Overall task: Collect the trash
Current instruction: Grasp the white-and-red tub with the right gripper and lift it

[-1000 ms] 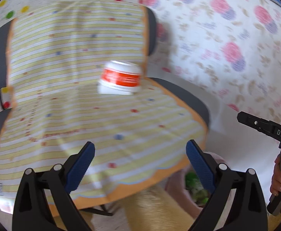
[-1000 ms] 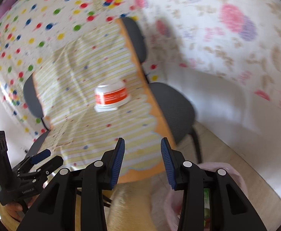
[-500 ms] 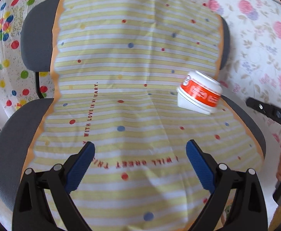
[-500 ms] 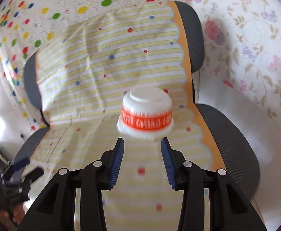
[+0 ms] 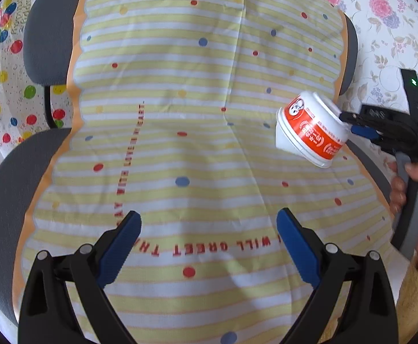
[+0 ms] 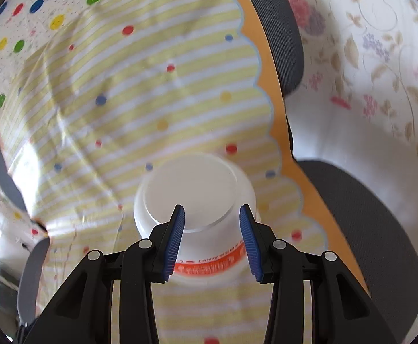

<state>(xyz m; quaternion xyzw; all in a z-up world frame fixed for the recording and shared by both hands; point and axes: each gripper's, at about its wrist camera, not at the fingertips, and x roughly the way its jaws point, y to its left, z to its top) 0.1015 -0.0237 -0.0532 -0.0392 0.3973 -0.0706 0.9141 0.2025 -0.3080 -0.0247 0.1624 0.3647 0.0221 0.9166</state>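
Right tongs (image 6: 212, 215) spread over upturned cup (image 6: 194, 197) near cloth's scalloped edge (image 6: 272, 132); left tongs (image 5: 209, 223) spread.

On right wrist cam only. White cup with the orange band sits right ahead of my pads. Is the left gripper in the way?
Observer: No. The left gripper hangs open and empty over the front of the yellow striped cloth, apart from the white plastic cup with the orange band.
Operator: Other trash on the seat front? My fingers block it.
Observer: None shows. In the left wrist view the cup is the only thing on the cloth.
Operator: How deep is my gripper on the cup?
Observer: From the side, the right gripper has only its tips at the upturned base; the orange band is not between them.
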